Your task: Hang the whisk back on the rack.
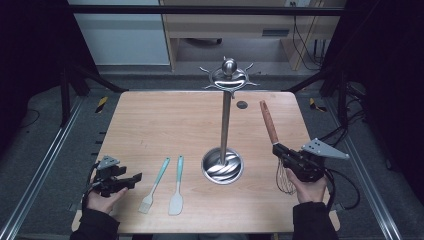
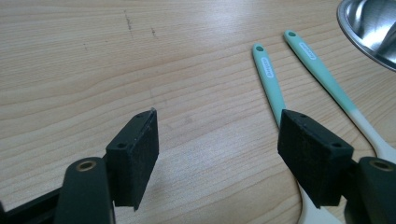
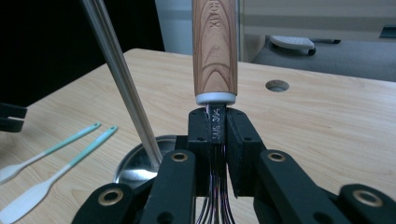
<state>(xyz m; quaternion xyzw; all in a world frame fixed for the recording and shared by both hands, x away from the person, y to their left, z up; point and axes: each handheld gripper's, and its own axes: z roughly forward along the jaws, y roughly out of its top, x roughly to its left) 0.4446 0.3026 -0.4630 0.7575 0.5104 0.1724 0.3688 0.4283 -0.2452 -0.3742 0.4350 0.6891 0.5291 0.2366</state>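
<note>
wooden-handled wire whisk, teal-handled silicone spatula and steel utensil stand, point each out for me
wooden-handled wire whisk (image 1: 269, 122): high view, middle of its wooden handle
teal-handled silicone spatula (image 1: 175, 203): high view, its white blade
steel utensil stand (image 1: 225, 127): high view, halfway up its upright pole

Whisk (image 1: 276, 148): wooden handle up; wires down; above table's right.

One wooden table (image 1: 150, 120) carries: one steel utensil stand (image 1: 224, 125) with a round dished base, near the middle; two teal-handled utensils toward the near edge, namely one pastry brush (image 1: 154, 185) and one silicone spatula (image 1: 177, 187); one wooden-handled wire whisk (image 1: 276, 147) by the right edge. Two handheld grippers: left gripper (image 1: 127, 181), right gripper (image 1: 280, 151).
</note>
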